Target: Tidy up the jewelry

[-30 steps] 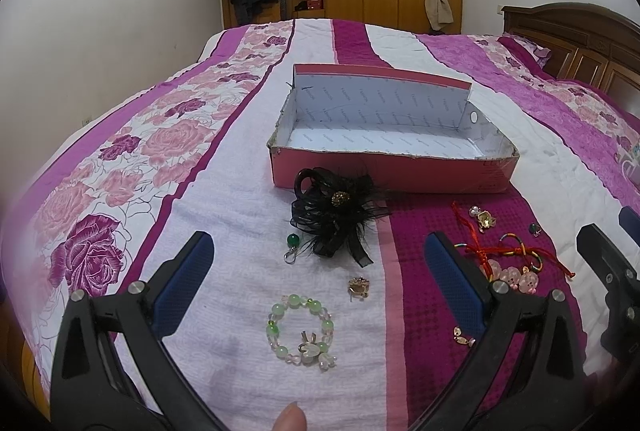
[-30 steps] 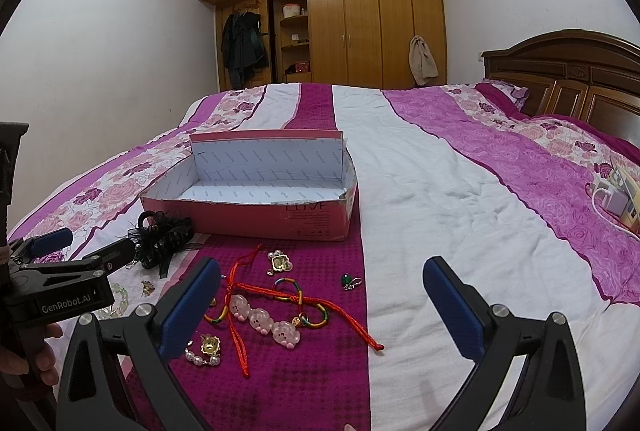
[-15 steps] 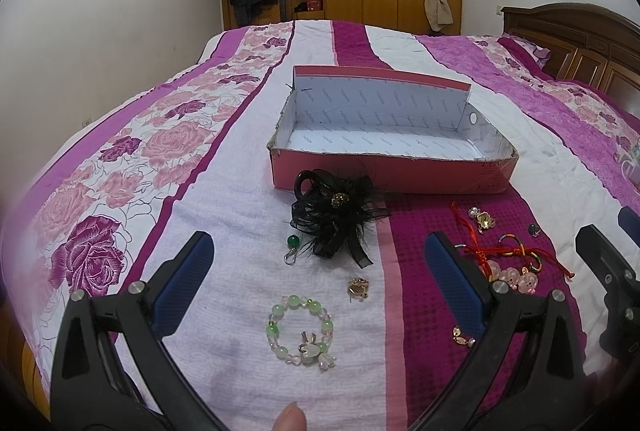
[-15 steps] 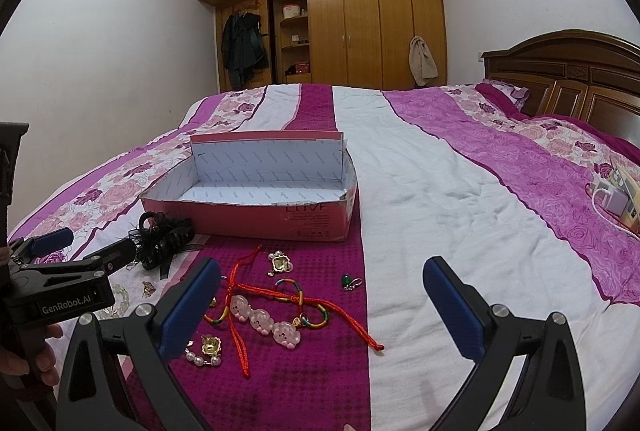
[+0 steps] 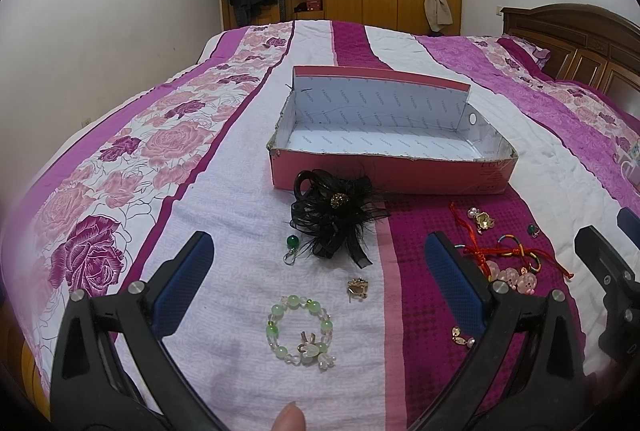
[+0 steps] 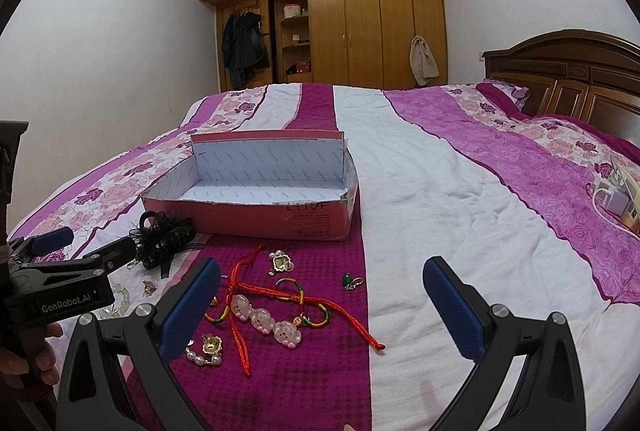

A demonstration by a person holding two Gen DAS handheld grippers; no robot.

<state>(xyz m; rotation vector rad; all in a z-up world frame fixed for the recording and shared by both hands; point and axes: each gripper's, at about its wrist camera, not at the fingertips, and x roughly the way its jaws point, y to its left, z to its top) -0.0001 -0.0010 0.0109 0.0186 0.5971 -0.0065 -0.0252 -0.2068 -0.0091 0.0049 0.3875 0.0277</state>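
The left hand-held gripper (image 5: 316, 281) hung released, its blue-padded fingers wide apart over the purple-and-white striped floral bed (image 5: 208, 191), with the green glass-bead bracelet (image 5: 300, 329) lying between them and the black feathered hair clip (image 5: 334, 221) just beyond, touching the front wall of the open pink cardboard box (image 5: 390, 173). The right hand-held gripper (image 6: 320, 305) was likewise spread and empty. The red knotted cord bracelet with pale pink pig charms (image 6: 272, 315) lay on the magenta stripe beside its left finger.
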